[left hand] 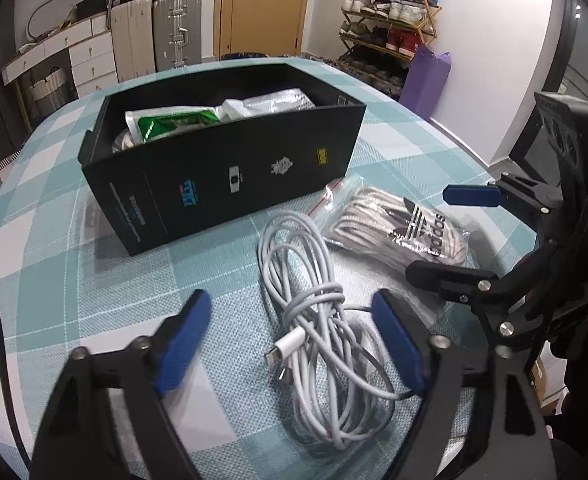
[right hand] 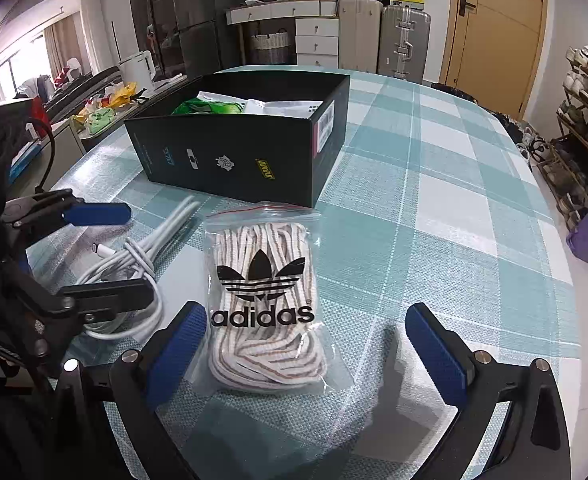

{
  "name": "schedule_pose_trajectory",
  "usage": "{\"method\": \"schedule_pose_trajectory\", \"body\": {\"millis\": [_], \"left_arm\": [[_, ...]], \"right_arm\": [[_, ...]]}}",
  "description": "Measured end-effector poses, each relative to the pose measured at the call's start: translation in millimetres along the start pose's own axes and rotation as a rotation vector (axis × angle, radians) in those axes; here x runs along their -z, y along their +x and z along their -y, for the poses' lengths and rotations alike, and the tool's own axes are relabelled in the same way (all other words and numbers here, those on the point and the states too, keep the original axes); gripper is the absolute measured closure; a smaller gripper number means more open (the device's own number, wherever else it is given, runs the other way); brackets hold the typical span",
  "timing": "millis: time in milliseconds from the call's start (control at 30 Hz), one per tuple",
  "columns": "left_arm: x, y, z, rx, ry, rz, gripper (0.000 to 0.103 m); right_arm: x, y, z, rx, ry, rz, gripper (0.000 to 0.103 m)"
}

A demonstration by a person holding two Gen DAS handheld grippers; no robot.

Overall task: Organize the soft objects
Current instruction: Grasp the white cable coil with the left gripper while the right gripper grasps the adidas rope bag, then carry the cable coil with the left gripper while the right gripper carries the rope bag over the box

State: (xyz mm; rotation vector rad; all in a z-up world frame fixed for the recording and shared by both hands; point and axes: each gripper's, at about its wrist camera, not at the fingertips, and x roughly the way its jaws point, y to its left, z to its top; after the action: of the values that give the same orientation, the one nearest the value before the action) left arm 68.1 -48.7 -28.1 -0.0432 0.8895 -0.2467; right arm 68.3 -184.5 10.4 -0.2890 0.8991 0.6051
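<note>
A lived-in home — a checked tablecloth on the table, far suitcases, white drawers, a wooden door and a shoe rack at right.

Both fisheye wrist views look steeply down and forward over the checked tablecloth, close above it. Each shows the black box in the upper middle and the other gripper at its side edge.

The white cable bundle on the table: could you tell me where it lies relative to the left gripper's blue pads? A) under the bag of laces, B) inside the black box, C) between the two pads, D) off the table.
C: the white cable bundle lies on the checked tablecloth between the left gripper pads, which do not press it.
</note>
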Motion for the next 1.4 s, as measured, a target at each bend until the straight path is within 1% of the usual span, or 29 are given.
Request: {"method": "schedule_pose_trajectory", "body": {"millis": [100, 167, 267, 333, 433, 767, 833, 900, 1000, 1067, 1100, 1133, 1400], "left_arm": [[1.9, -1.8, 1.3, 0.035, 0.011, 0.002, 0.044], [3.4, -3.2, 3.9, 0.062, 0.025, 0.003, 0.058], [5.2, -6.6, 8.1, 0.059, 0.047, 0.017, 0.069], [4.7, -8.9, 7.1, 0.066, 0.048, 0.024, 0.072], [5.3, -13.1, 5.5, 0.060, 0.051, 0.037, 0.073], [4.3, -24.8, -4.6, 0.048, 0.025, 0.081, 0.073], [3.5, -26.9, -6.2, 0.045, 0.020, 0.090, 0.073], [3.4, -29.7, -8.5, 0.043, 0.013, 0.099, 0.073], [1.3, -31.5, -10.3, 0.041, 0.007, 0.113, 0.073], [0.7, -33.5, -11.4, 0.038, 0.005, 0.122, 0.073], [0.1, -34.6, -11.9, 0.036, 0.003, 0.127, 0.073], [-0.3, -35.5, -12.3, 0.036, 0.002, 0.130, 0.073], [-2.5, -46.1, -16.3, 0.027, -0.008, 0.168, 0.073]], "right_arm": [[0.1, -0.8, -1.7, -0.004, -0.004, 0.005, 0.002], [0.1, -1.7, -2.5, -0.008, -0.009, 0.010, 0.003], [0.1, -3.0, -4.1, -0.013, -0.014, 0.013, 0.008], [0.3, -2.8, -4.7, -0.015, -0.014, 0.012, 0.014], [-0.1, -2.7, -5.8, -0.021, -0.017, 0.014, 0.018], [-1.5, -5.0, -11.1, -0.029, -0.034, 0.029, 0.018], [-1.8, -4.8, -11.4, -0.032, -0.034, 0.029, 0.022], [-2.5, -4.2, -12.0, -0.031, -0.036, 0.030, 0.023], [-4.0, -4.4, -13.9, -0.034, -0.043, 0.034, 0.030], [-4.0, -3.9, -15.8, -0.039, -0.051, 0.032, 0.037], [-3.9, -3.5, -16.5, -0.044, -0.054, 0.030, 0.046], [-3.8, -2.8, -17.1, -0.049, -0.057, 0.027, 0.051], [-3.5, -9.0, -22.3, -0.045, -0.089, 0.052, 0.059]]}}
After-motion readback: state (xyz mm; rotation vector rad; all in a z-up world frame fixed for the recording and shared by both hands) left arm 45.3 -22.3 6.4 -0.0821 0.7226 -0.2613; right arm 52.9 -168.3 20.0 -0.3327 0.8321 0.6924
